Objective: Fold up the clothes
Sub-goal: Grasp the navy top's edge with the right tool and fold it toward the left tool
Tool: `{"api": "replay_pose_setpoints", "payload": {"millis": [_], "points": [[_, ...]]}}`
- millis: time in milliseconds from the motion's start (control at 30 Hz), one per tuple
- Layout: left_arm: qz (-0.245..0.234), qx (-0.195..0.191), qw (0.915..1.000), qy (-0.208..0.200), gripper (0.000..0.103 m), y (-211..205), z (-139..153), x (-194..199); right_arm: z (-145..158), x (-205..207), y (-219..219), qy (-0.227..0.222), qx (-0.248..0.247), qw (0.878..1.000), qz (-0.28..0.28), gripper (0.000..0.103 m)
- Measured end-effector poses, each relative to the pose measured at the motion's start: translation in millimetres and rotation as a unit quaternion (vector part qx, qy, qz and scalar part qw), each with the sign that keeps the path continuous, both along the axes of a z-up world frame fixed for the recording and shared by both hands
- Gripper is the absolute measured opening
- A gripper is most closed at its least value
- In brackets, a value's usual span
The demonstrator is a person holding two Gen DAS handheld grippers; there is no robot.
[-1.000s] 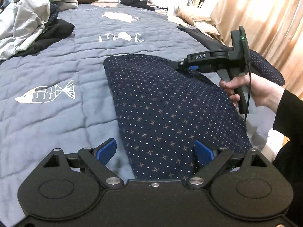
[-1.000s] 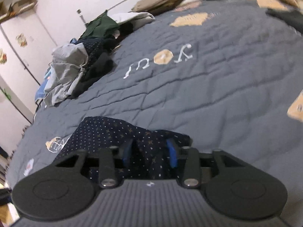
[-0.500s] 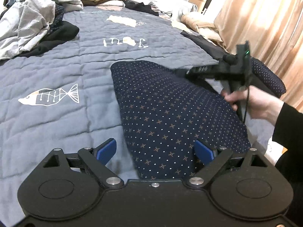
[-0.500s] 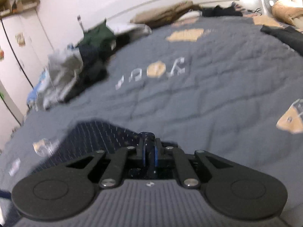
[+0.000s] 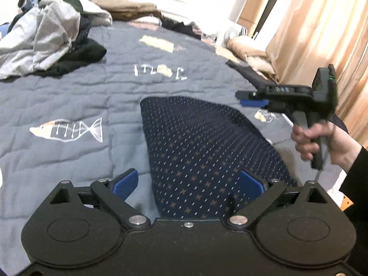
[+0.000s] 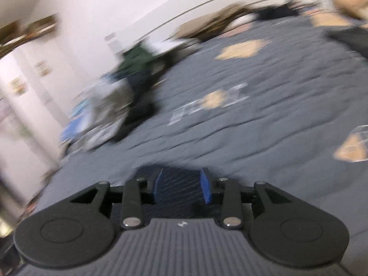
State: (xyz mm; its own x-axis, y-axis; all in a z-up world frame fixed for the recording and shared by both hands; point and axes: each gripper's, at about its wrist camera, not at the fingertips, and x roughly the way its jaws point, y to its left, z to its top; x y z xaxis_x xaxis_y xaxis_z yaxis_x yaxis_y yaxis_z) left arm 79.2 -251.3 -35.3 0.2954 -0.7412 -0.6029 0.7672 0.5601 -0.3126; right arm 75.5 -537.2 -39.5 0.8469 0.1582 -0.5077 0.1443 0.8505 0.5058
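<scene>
A navy garment with small dots and crosses lies flat on the grey-blue quilt, folded into a long shape. My left gripper is open at its near end, one blue pad on each side of the cloth's left half. My right gripper, held by a hand, hovers above the garment's far right edge. In the blurred right wrist view the right gripper is open, empty, with the navy cloth below its fingers.
A heap of unfolded clothes sits at the back left of the bed. Tan folded items lie by the headboard, a black garment and tan cushions at the right. Curtains hang beyond.
My right gripper, shut over the cloth's far edge half a second ago, has opened, let go and lifted away quickly. The left gripper stays open at the near end.
</scene>
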Motion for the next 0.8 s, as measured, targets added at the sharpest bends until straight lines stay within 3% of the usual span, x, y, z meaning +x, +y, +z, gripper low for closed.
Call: {"api": "replay_pose_setpoints", "payload": {"millis": [133,233,367,567,700,800], "points": [[-0.032,-0.019,0.9992,0.013,0.096,-9,1,-7,-6,8,28,0.027,-0.019,0.997,0.076,0.036],[-0.053,-0.033,0.9975,0.033,0.096,-18,-1,-12,-29,14,21,0.073,-0.032,0.996,0.040,0.036],[-0.065,-0.038,0.9960,0.049,0.096,-28,-5,-18,-54,11,-10,0.085,0.015,0.996,0.008,0.034],[-0.067,-0.075,0.9930,0.061,0.098,-38,-3,-8,-47,6,-7,0.081,0.019,0.996,0.015,0.037],[-0.053,-0.097,0.9892,0.097,0.099,-55,-8,17,-44,3,-6,0.077,0.018,0.997,0.020,0.037],[-0.040,-0.118,0.9814,0.146,0.099,-64,-20,34,-45,-2,-11,0.075,0.032,0.997,0.018,0.038]]}}
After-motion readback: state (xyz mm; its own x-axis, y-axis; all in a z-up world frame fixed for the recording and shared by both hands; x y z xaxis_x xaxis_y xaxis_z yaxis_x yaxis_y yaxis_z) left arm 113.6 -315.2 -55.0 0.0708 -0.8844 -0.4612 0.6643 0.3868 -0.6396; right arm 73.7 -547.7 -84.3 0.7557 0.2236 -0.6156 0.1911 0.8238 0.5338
